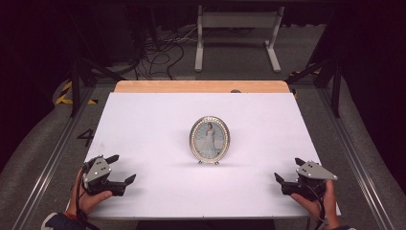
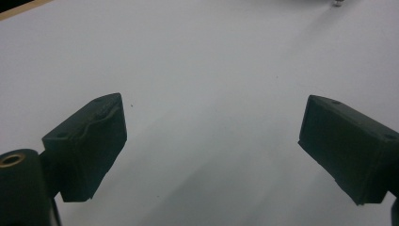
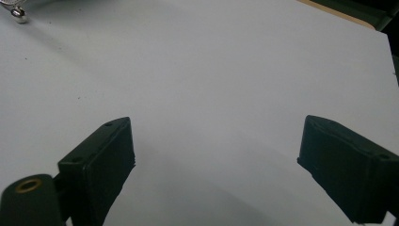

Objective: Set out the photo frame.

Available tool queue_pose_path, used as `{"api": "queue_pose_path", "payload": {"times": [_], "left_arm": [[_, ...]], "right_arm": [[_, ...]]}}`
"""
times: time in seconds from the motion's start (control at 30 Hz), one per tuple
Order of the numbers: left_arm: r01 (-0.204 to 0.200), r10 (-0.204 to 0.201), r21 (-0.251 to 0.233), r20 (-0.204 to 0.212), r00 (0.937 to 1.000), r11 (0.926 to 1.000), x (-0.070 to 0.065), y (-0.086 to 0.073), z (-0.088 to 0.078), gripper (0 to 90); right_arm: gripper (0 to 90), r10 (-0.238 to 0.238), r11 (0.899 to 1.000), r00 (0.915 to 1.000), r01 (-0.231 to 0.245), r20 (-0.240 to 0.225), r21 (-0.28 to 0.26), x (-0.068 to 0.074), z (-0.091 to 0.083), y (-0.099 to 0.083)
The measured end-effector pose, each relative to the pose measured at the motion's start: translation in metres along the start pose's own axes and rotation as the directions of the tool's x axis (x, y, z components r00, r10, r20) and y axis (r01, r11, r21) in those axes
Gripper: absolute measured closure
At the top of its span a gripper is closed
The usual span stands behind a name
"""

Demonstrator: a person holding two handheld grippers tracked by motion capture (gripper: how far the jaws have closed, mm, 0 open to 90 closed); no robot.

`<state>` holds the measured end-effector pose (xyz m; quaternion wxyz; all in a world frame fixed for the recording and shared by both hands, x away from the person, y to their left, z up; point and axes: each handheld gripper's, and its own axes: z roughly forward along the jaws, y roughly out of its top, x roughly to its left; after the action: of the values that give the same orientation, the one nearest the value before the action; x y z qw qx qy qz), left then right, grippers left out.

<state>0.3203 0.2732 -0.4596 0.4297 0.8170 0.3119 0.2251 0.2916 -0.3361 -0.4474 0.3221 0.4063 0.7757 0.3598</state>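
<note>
An oval silver picture frame holding a photo of a figure in a white dress stands upright on small feet in the middle of the white table sheet. My left gripper rests at the front left of the sheet, open, with nothing between its jaws. At the front right sits my right gripper, also open and holding nothing. In the left gripper view the gripper has its jaws wide apart over bare sheet; one foot of the frame peeks in at the top. The right gripper view has the gripper spread likewise, with a frame foot at top left.
The white sheet covers a wooden tabletop whose far edge is bare. Metal rails run along both sides. Beyond the table are cables on the floor and a white stand.
</note>
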Motion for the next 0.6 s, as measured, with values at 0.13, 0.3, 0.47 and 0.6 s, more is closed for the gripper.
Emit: {"api": "queue_pose_path", "payload": {"times": [0.13, 0.3, 0.47, 0.6], "left_arm": [[-0.002, 0.002, 0.003, 0.003, 1.0, 1.0, -0.0001, 0.0007, 0.0011, 8.5], [-0.001, 0.001, 0.007, -0.001, 1.0, 1.0, -0.0011, 0.0007, 0.0007, 8.5], [-0.01, 0.01, 0.009, -0.001, 1.0, 0.9999, -0.0005, 0.0012, 0.0011, 8.5], [-0.012, 0.012, 0.013, 0.002, 0.9999, 0.9998, -0.0005, 0.0018, 0.0025, 8.5]], "right_arm": [[10.5, -0.009, 1.0, 0.9999, 0.009, -0.004, 0.001, 0.0009, 0.0008, 0.0], [10.5, -0.007, 1.0, 1.0, 0.007, -0.001, 0.003, 0.0006, 0.0004, -0.0002], [10.5, -0.003, 1.0, 1.0, 0.003, -0.004, 0.0, 0.0005, 0.0003, 0.0001], [10.5, -0.008, 1.0, 1.0, 0.008, 0.001, 0.001, 0.0003, 0.0004, 0.0]]}}
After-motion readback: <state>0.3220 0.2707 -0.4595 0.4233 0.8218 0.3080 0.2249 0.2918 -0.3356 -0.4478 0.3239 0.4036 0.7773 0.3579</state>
